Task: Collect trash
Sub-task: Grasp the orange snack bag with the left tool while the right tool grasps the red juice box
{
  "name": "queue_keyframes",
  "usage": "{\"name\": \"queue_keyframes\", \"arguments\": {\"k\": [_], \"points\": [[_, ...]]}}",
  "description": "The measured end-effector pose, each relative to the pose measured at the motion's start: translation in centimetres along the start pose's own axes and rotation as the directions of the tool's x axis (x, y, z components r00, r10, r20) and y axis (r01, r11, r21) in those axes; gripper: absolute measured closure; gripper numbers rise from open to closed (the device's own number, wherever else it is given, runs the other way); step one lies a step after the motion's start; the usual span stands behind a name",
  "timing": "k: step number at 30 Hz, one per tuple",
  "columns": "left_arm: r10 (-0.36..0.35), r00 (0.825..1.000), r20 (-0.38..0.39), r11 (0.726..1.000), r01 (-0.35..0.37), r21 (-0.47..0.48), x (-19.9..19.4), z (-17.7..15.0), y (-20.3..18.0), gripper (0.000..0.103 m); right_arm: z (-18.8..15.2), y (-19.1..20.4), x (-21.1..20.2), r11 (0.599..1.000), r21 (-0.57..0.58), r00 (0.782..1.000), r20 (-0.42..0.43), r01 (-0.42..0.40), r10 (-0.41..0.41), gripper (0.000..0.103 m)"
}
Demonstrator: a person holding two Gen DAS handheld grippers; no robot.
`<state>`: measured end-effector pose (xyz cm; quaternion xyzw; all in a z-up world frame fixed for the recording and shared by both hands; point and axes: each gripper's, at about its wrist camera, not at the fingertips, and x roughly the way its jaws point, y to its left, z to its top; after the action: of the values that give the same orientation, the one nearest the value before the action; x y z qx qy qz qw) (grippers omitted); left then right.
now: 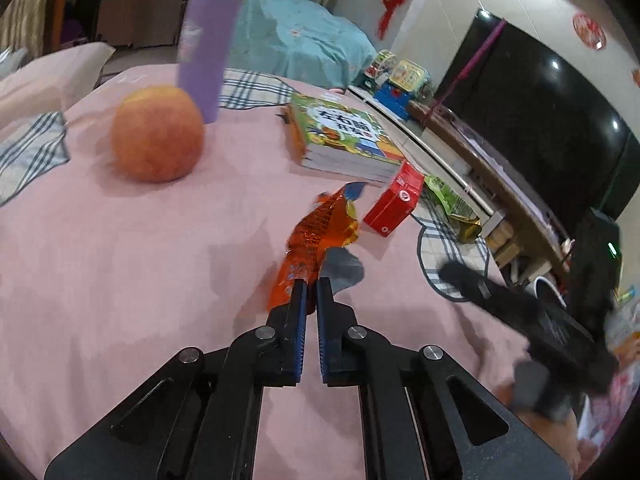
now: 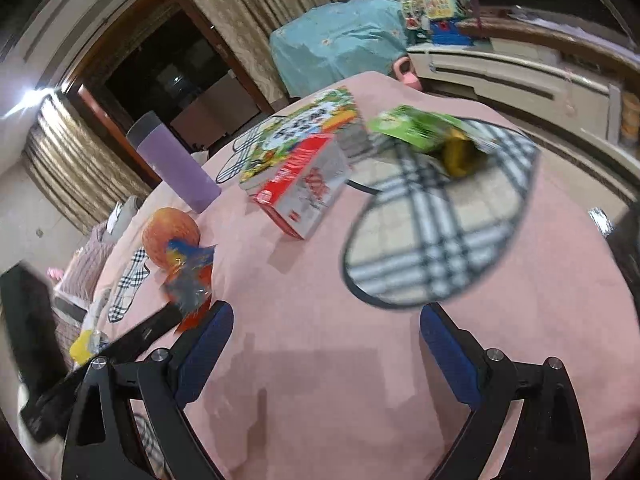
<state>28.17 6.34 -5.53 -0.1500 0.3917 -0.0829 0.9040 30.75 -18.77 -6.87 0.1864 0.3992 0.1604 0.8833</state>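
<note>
While my left gripper (image 1: 311, 286) pinches its blue pads nearly together on the lower end of an orange snack wrapper (image 1: 320, 236), the rest of that crumpled wrapper stands up and away from the jaws over the pink bedspread (image 1: 140, 260). From my right wrist camera the same wrapper (image 2: 191, 276) shows at the left, in front of a peach (image 2: 170, 236), with the dark body of my left gripper (image 2: 132, 336) reaching in below it.

My right gripper (image 2: 326, 328) is wide open and holds nothing; only pink cloth lies between its blue pads.

Just beyond the wrapper lies a red carton (image 1: 394, 204) on its side, and next to it a green snack bag (image 1: 452, 204) rests on a plaid patch of the bedspread (image 2: 436, 232). Behind the carton sits a stack of colourful children's books (image 1: 340, 140). The peach (image 1: 157, 134) rests well to the left, with a tall purple bottle (image 1: 206, 52) standing upright just behind it.

Past the bed, a teal cloth (image 1: 296, 40) covers some furniture, and a large dark television (image 1: 540, 112) stands on a low cabinet at the right.
</note>
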Motion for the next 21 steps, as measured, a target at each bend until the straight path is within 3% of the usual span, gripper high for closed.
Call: {"name": "queue_keyframes", "arguments": {"k": [5,11,12,13,21], "points": [[-0.028,1.0,-0.013,0.998,0.028,-0.057,-0.3,-0.4,1.9,0.098,2.2,3.1,2.7,0.997,-0.07,0.999,0.037,0.033,-0.031,0.011],[-0.048,0.998,-0.036,0.996,0.045,-0.077,-0.5,-0.7,3.2,0.098,4.9,4.2,6.9,0.987,-0.088,0.991,0.037,0.131,-0.128,0.025],[-0.053,0.998,-0.043,0.996,0.049,-0.076,-0.5,-0.8,3.3,0.098,5.2,3.9,7.6,0.987,-0.082,0.99,0.026,0.138,-0.136,0.037],[-0.055,0.997,-0.047,0.996,0.051,-0.075,-0.7,-0.9,3.5,0.098,5.3,3.8,7.9,0.986,-0.08,0.99,0.018,0.144,-0.143,0.058],[-0.073,0.992,-0.099,0.995,0.065,-0.076,-1.3,-2.8,4.3,0.098,2.7,3.0,2.7,0.988,-0.088,0.991,0.051,0.129,-0.125,0.072]]}}
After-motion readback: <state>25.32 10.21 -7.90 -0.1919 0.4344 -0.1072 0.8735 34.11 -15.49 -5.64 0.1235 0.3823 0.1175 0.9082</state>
